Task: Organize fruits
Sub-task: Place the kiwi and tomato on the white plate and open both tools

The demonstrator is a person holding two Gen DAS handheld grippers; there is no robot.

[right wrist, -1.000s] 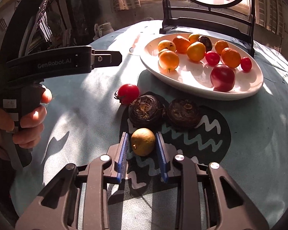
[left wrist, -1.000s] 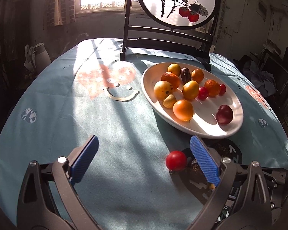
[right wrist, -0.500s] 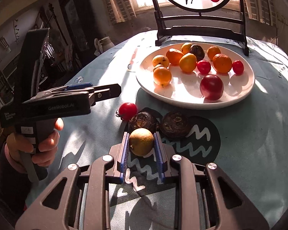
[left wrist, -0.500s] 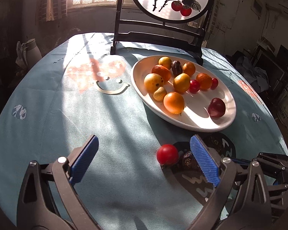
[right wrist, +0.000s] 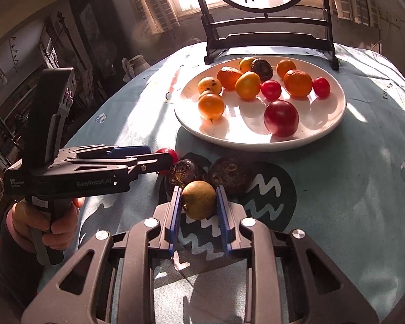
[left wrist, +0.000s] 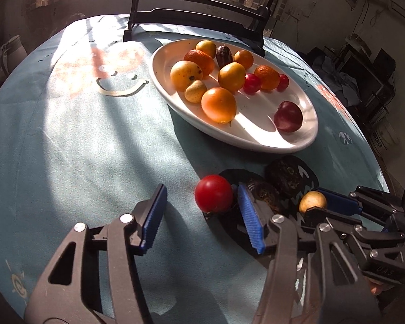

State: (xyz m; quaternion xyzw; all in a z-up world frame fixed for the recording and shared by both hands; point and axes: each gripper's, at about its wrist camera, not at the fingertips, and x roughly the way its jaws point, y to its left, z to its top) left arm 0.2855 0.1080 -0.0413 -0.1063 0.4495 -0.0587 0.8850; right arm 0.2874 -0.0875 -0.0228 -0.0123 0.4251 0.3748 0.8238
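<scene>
A white oval plate [left wrist: 307,137] [right wrist: 334,124] holds several orange, yellow, red and dark fruits. On the cloth in front of it lie a red tomato [left wrist: 214,193] [right wrist: 168,153] and two dark wrinkled fruits [right wrist: 230,174] [right wrist: 183,172]. My left gripper [left wrist: 202,216] is open, its fingers on either side of the tomato, not touching it. My right gripper [right wrist: 198,205] is shut on a yellow-green round fruit [right wrist: 199,199], held just above the cloth; this fruit also shows in the left wrist view [left wrist: 312,201].
The round table has a light blue printed cloth [left wrist: 81,140]. A dark wooden stand with a round painted screen [right wrist: 267,19] stands behind the plate. A pale jug [right wrist: 133,64] sits off the table's far left edge. The two grippers are close together.
My left gripper has moved forward and its fingers have narrowed around the tomato. My right gripper has lifted the yellow-green fruit slightly and moved towards the plate.
</scene>
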